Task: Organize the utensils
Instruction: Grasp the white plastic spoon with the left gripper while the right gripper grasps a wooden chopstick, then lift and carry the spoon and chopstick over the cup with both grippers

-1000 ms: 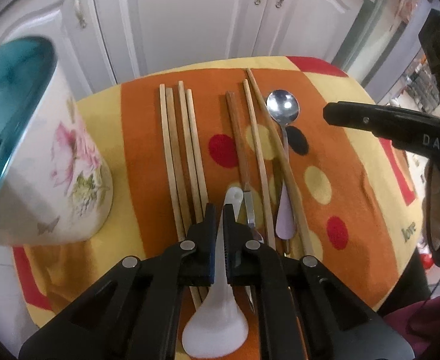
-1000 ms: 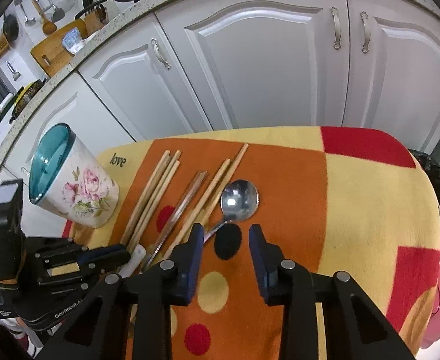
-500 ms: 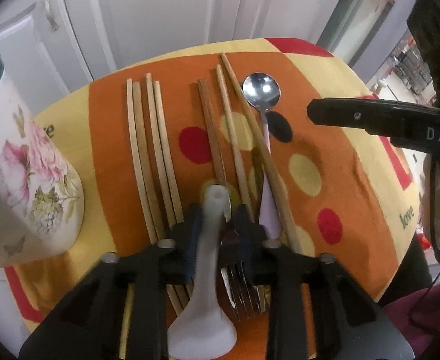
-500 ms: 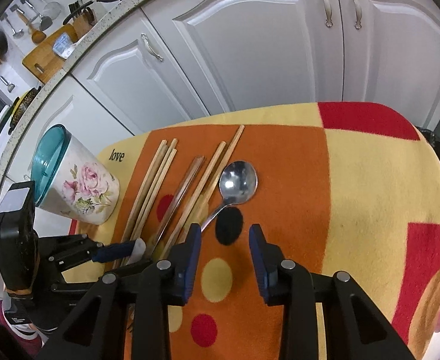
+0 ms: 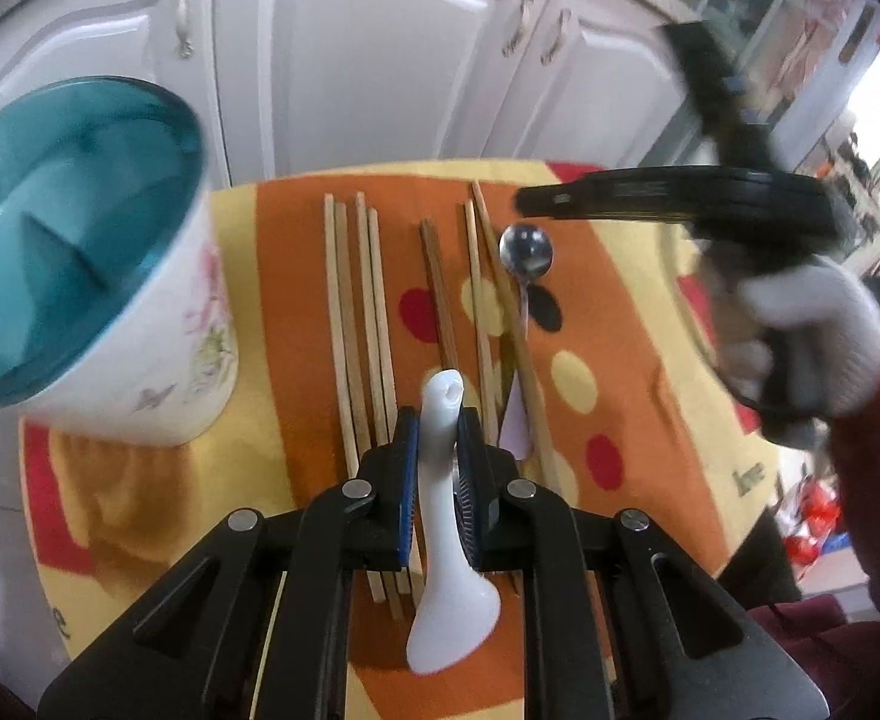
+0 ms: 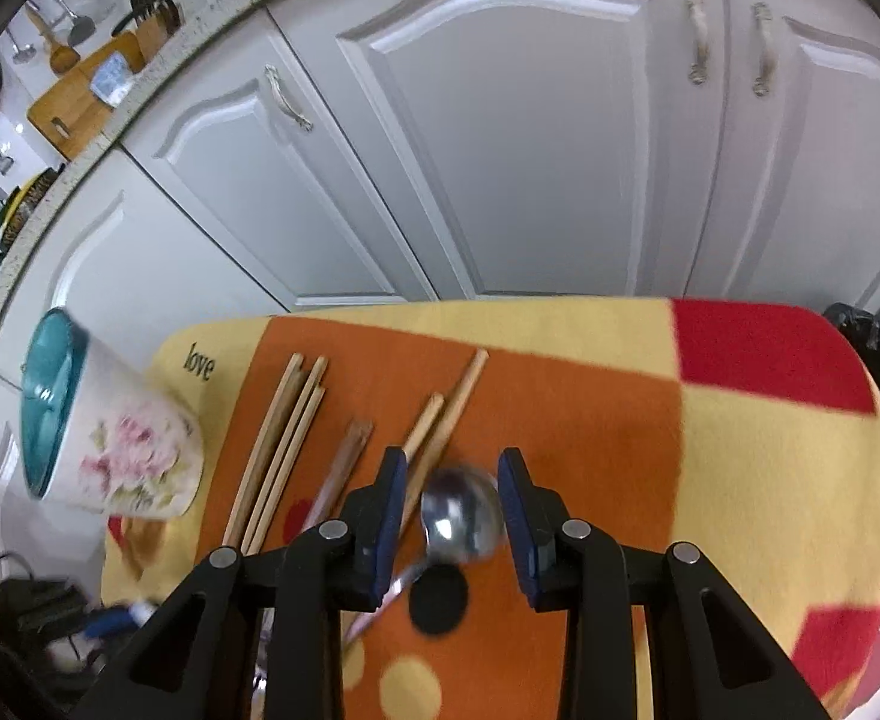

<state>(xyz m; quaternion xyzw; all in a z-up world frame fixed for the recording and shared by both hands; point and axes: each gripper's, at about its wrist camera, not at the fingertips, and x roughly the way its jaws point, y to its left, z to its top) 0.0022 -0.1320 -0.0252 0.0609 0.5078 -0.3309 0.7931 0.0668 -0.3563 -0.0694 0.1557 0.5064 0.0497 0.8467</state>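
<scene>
From the left wrist, the left gripper (image 5: 438, 438) is closing its jaws on the handle of the white ceramic soup spoon (image 5: 447, 531). The teal-lined floral ceramic holder (image 5: 89, 276) looks empty, while the wooden chopsticks (image 5: 356, 324) lie on the orange and yellow blanket (image 5: 632, 360).

From the right wrist, the right gripper (image 6: 451, 495) hangs partly open, its jaws straddling the bowl of the metal spoon (image 6: 461, 516) without pressing it. Almost everything remains to sort.

Orange-and-yellow cloth (image 6: 650, 360) bears chopsticks (image 5: 353, 312), metal spoon (image 6: 461, 516), floral holder (image 6: 122, 456)
</scene>
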